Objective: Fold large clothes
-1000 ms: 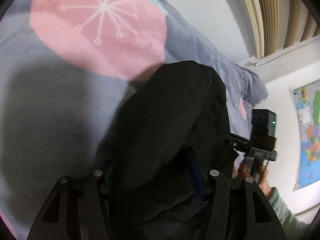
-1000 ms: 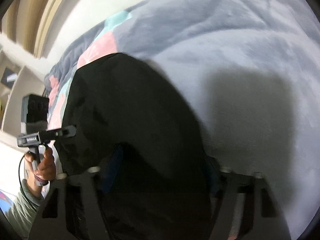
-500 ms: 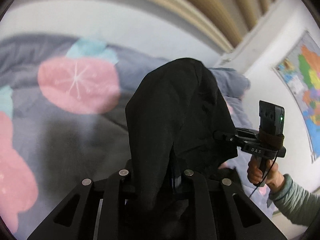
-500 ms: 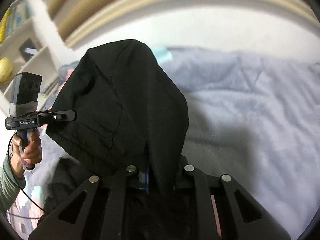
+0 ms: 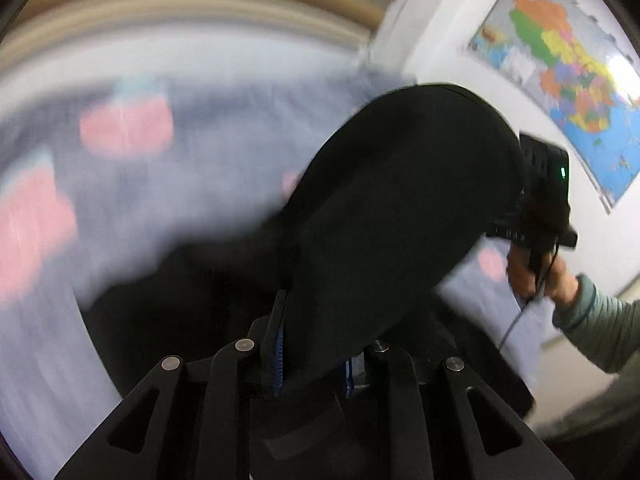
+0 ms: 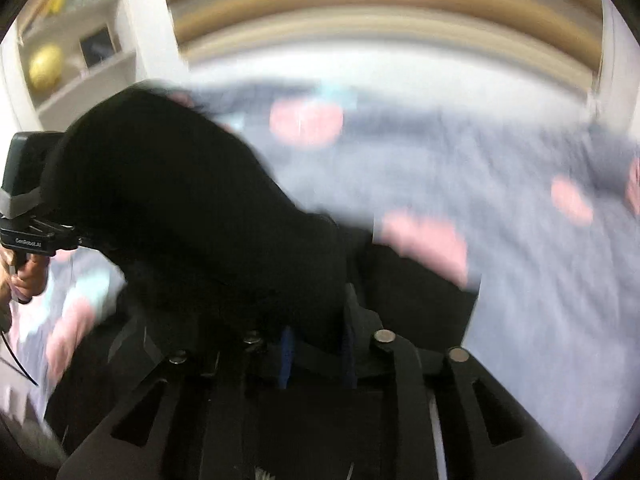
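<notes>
**A:** How far along was the fold?

**B:** Early, by my reading. The black garment (image 5: 400, 216) was off the bed (image 5: 200, 208) along its held edge, strung between the two grippers, with the rest trailing down onto the blanket. No crease or tidy layer showed anywhere, so I'd judge the folds were all left to do.

**A:** And the grips?

**B:** The left gripper (image 5: 314, 364) had its fingers clenched on a bunch of the cloth, which rose straight out from between them. The right gripper (image 6: 316, 340) was the same, its fingers pinched on black fabric that swept up and to the left. In each wrist view the other gripper appeared at the far end of the cloth, but its fingertips were hidden behind the fabric.

**A:** Count things for me.

**B:** One garment, as far as I could tell; what kind of garment, I couldn't say. Two grippers. One bed under a grey blanket with pink patches; motion blur made the patches hard to count. One wall map (image 5: 568, 80) in the left view. One shelf unit (image 6: 76, 60) in the right view, holding one yellow ball (image 6: 45, 66) and one small dark frame (image 6: 96, 46).
</notes>
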Action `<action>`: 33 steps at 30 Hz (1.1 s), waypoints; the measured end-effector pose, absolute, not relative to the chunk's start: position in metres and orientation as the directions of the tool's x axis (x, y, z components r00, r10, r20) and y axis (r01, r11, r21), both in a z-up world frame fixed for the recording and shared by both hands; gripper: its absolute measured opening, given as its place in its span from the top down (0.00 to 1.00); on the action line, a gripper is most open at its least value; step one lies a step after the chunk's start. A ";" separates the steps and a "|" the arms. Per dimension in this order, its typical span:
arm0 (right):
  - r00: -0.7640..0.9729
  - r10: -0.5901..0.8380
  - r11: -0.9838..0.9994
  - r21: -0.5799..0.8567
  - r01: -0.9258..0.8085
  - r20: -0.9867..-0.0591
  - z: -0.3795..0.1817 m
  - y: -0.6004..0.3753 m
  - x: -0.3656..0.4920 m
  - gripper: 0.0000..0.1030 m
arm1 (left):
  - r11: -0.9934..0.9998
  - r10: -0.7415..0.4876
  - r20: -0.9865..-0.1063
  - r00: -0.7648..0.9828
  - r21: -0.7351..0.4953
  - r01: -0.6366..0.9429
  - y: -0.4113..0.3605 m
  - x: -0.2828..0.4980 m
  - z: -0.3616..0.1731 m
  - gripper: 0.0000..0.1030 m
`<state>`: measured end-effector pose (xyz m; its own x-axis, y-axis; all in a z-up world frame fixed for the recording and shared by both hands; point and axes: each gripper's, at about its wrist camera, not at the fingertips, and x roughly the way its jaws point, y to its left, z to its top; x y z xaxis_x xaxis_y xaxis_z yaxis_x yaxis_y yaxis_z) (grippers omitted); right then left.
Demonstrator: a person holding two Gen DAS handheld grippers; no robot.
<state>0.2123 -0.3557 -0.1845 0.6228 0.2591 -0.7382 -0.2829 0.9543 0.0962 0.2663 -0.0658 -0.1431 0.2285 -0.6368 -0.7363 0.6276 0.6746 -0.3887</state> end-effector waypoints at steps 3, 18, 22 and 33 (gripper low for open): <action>0.503 0.258 0.962 0.172 -0.211 -0.825 -0.220 -0.367 0.187 0.63 | 0.746 -0.554 -0.818 0.154 -0.406 0.527 -0.041 0.221 -0.191 0.79; 0.564 0.340 0.940 0.293 -0.176 -0.752 -0.147 -0.314 0.241 0.45 | 0.732 -0.651 -0.702 0.289 -0.481 0.482 -0.077 0.269 -0.115 0.78; 0.450 0.319 0.948 0.278 -0.156 -0.834 -0.200 -0.292 0.256 0.45 | 0.692 -0.660 -0.737 0.146 -0.521 0.499 -0.107 0.270 -0.157 0.78; 0.288 0.310 0.948 0.317 -0.023 -0.906 -0.331 -0.281 0.227 0.45 | 0.763 -0.610 -0.791 -0.054 -0.604 0.228 -0.090 0.234 -0.299 0.77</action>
